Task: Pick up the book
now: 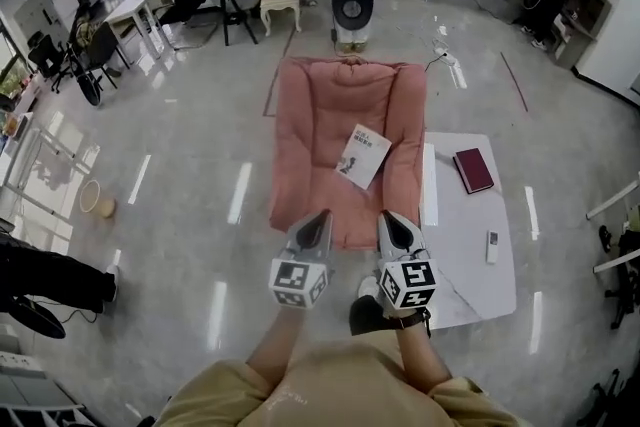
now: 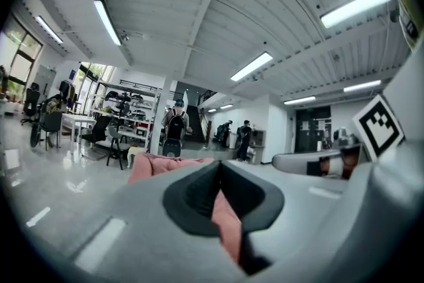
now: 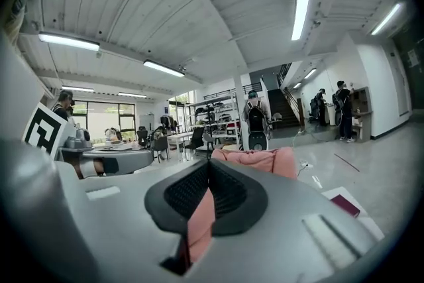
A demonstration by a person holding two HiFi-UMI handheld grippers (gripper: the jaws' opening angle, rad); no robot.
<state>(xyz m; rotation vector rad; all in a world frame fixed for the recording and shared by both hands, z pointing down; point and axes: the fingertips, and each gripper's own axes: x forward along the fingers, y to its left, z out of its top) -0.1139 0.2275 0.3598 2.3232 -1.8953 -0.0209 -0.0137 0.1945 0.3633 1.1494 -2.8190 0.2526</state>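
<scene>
Both grippers sit closest to us, left gripper [image 1: 320,218] and right gripper [image 1: 390,220] side by side, jaws pressed together on nothing. Straight ahead, farther out and a touch right, the white book [image 1: 364,155] lies flat on the pink floor chair [image 1: 310,115], long axis running near-left to far-right. We reckon the right gripper is nearer. A dark red book [image 1: 473,169] also sits on the low white bench [image 1: 480,275], off right.
</scene>
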